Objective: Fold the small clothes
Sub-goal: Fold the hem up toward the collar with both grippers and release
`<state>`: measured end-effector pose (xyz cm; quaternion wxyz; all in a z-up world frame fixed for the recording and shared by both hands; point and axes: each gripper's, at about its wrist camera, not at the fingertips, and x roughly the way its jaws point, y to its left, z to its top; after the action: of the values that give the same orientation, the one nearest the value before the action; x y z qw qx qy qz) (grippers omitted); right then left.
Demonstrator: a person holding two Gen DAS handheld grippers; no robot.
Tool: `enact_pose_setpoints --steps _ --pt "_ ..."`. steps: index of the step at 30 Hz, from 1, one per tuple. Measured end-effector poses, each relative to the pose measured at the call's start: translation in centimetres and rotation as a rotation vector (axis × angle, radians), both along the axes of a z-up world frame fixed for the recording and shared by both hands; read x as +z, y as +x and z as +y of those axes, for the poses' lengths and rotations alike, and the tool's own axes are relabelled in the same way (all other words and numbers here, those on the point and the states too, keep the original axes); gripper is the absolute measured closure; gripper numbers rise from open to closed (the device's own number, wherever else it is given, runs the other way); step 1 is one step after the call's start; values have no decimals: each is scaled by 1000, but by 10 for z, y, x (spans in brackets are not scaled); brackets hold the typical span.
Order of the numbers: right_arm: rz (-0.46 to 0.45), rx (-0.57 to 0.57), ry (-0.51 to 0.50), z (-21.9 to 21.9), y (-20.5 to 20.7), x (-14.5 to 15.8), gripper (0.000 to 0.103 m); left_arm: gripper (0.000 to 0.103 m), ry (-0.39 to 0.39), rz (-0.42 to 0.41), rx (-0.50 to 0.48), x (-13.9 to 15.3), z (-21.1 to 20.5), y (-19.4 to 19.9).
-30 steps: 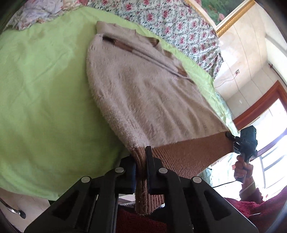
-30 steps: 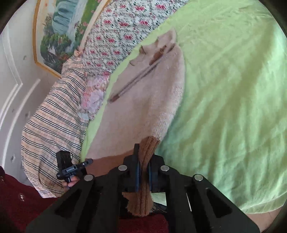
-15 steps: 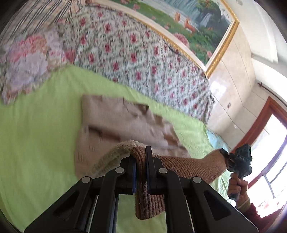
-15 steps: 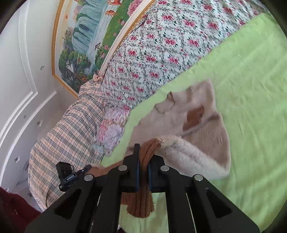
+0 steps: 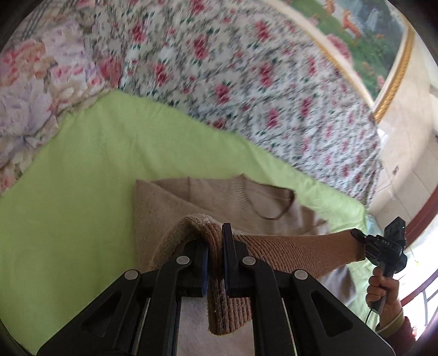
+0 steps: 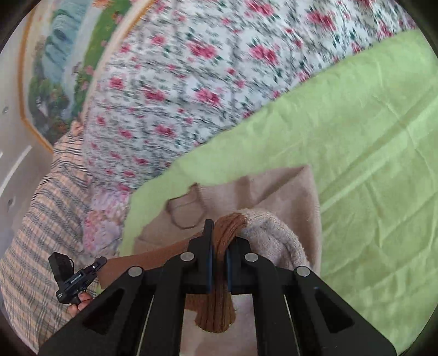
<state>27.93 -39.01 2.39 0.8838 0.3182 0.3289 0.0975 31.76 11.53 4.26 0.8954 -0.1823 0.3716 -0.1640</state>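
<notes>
Green sheet [image 5: 82, 175] is spreading over the bed in my left wrist view, with a floral quilt [image 5: 246, 82] bunching along its far edge and one framed painting [image 5: 356, 24] hanging on the wall behind. One sweater [image 5: 169, 202], the only garment I am seeing, is lying toward the middle of the sheet with its neckline facing the quilt, and I am carrying its ribbed hem [image 5: 295, 250] up over the body toward that neckline. My left gripper [image 5: 216, 263] is clamping one corner of the hem, with a tail of rib hanging below the jaws; off to the right, my right gripper [image 5: 383, 246] is pinching the other corner, and the hem is stretching taut between them. Over in the right wrist view, the same sheet [image 6: 369, 164] is filling the right side and the quilt [image 6: 191, 82] is rising behind. My right gripper [image 6: 217, 263] is squeezing a bunched wad of brown rib, while the left gripper [image 6: 74, 276] is showing at the lower left with the hem [image 6: 142, 263] running to it. I am counting two grippers, one sweater, one sheet. My worry is that pulling unevenly could skew the fold or drag the lower layer along the sheet, and the thick rib could be slipping out of one pinch.
</notes>
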Motion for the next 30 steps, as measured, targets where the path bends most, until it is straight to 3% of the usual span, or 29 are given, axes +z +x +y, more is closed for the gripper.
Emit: enact_pose_setpoints --steps 4,6,8,11,14,16,19,21,24,26,28,30 --pt "96 -22 -7 -1 20 -30 92 95 38 100 3 -42 -2 30" --pt "132 -44 27 -5 14 -38 89 93 11 144 4 -56 2 33" --pt "95 -61 29 -4 -8 -31 85 88 -4 132 -5 -55 2 16" --pt "10 -48 -36 12 -44 -14 68 69 35 102 -71 -47 -12 -26" --pt "-40 125 -133 58 -64 -4 56 55 80 83 -191 -46 -46 -60" --pt "36 259 -229 92 -57 -11 55 55 139 94 -268 -50 -74 -69" --pt "124 331 -401 121 -40 -24 55 55 248 109 -303 -62 -106 -54" --pt "143 295 -447 117 -25 -24 55 56 257 116 -299 -63 -107 -36" --pt "145 106 -486 83 2 -14 55 59 304 108 -223 -55 -99 7" --pt "126 -57 -396 47 8 -6 55 60 355 109 -92 -50 -79 38" --pt "75 -120 -279 28 0 0 55 60 277 133 -8 -46 -50 59" --pt "31 -144 -230 25 -19 5 55 60 199 141 38 -43 -30 60"
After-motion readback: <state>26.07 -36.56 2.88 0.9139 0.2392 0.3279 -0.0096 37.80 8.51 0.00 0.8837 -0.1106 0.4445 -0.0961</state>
